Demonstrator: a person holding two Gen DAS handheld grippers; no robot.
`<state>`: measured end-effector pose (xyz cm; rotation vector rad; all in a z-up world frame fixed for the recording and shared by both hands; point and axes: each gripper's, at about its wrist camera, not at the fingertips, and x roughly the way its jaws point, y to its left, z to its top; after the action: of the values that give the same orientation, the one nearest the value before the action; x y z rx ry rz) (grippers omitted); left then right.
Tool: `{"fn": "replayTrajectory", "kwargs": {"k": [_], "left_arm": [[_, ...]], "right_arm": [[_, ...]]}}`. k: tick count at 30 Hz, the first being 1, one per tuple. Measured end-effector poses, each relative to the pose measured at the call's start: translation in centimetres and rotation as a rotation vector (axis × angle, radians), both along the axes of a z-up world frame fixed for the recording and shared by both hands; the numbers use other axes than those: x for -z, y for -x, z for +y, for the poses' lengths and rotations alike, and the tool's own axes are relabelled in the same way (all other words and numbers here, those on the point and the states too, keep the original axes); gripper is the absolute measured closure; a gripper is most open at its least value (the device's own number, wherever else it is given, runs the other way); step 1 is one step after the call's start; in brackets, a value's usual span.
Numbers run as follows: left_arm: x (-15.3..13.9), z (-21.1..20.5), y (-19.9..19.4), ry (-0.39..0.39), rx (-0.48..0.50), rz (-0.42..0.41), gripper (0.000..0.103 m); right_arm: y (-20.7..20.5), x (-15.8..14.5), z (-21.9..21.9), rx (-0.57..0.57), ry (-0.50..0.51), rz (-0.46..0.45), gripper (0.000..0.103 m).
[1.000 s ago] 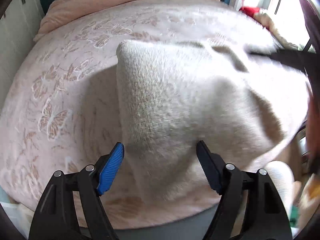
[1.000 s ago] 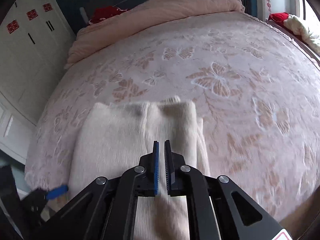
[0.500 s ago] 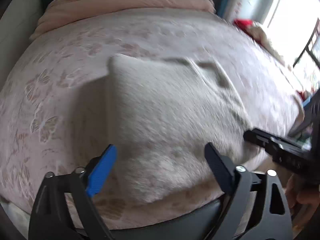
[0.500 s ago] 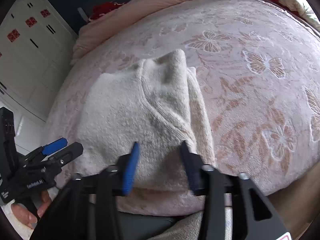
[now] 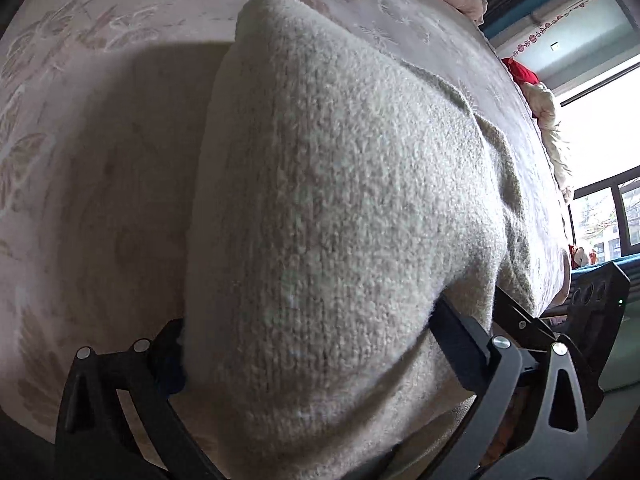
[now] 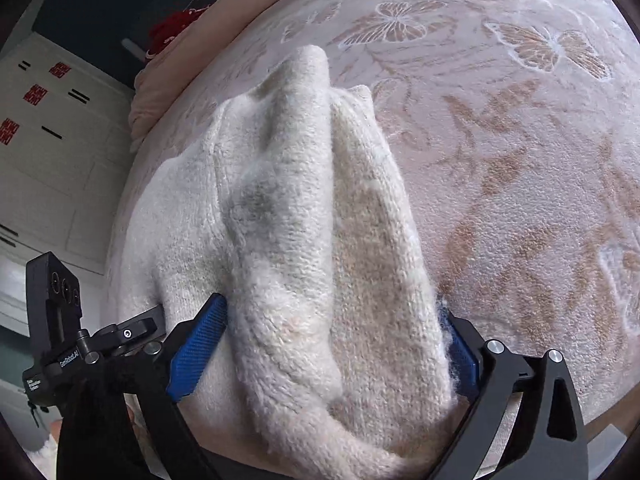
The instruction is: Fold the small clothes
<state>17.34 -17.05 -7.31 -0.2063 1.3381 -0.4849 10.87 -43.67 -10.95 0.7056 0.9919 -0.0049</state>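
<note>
Left wrist: we straddle the cream sweater [image 5: 340, 208] on the bed [image 5: 100, 160], left hand-held gripper [image 5: 312, 344] apart; right hand-held gripper [image 6: 332, 344] apart too. Sides look folded in, final fold left.

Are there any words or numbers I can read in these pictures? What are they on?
White label on the left gripper body, seen from the right wrist camera: something like "DexRobot AI", too small to read surely.
Second white print lower on the same body: too blurred to read.
Red square signs on the white wardrobe: symbols, unreadable.
Cream sweater and butterfly bedspread: no text.
</note>
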Motion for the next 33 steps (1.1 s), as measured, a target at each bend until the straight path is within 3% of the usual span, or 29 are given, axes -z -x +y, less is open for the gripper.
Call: {"fn": "replayTrajectory", "kwargs": {"k": [1,2,3,5,6,8,16,19,26,30,33], "left_arm": [[-0.1,-0.1,-0.2,-0.004,0.003,0.006,0.005],[-0.3,-0.3,-0.3,-0.005,0.004,0.016,0.008],[-0.6,-0.4,-0.4,-0.005,0.006,0.021,0.012],[-1.7,-0.4,-0.3,0.000,0.013,0.018,0.033],[-2.3,-0.3,-0.2,0.009,0.022,0.015,0.039],[-4.5,-0.1,0.2,0.023,0.053,-0.014,0.053],[-15.1,1.8,3.6,0.129,0.132,-0.160,0.055],[-19.7,3.7,5.2,0.178,0.161,-0.249,0.054],[-30.6,9.3,8.0,0.243,0.180,-0.542,0.054],[-34.3,13.6,7.8,0.252,0.151,-0.691,0.053],[-34.7,16.8,6.4,0.224,0.124,-0.758,0.052]], "right_arm": [[-0.2,-0.1,0.3,-0.002,0.004,0.004,0.013],[-0.4,-0.4,0.6,-0.010,0.005,0.008,0.028],[-0.6,-0.7,0.7,-0.015,-0.003,0.006,0.049],[-0.6,-1.8,1.0,-0.006,-0.020,-0.003,0.063],[-0.4,-2.7,1.2,-0.007,-0.005,-0.012,0.066],[0.4,-5.1,1.7,-0.002,0.002,-0.057,0.069],[5.4,-17.1,5.3,-0.001,0.088,-0.264,0.071],[7.0,-21.5,6.9,-0.019,0.125,-0.349,0.071],[8.9,-32.1,13.3,-0.093,0.230,-0.598,0.071],[7.6,-35.6,17.3,-0.145,0.263,-0.724,0.071],[5.1,-35.8,20.2,-0.180,0.254,-0.762,0.070]]}}
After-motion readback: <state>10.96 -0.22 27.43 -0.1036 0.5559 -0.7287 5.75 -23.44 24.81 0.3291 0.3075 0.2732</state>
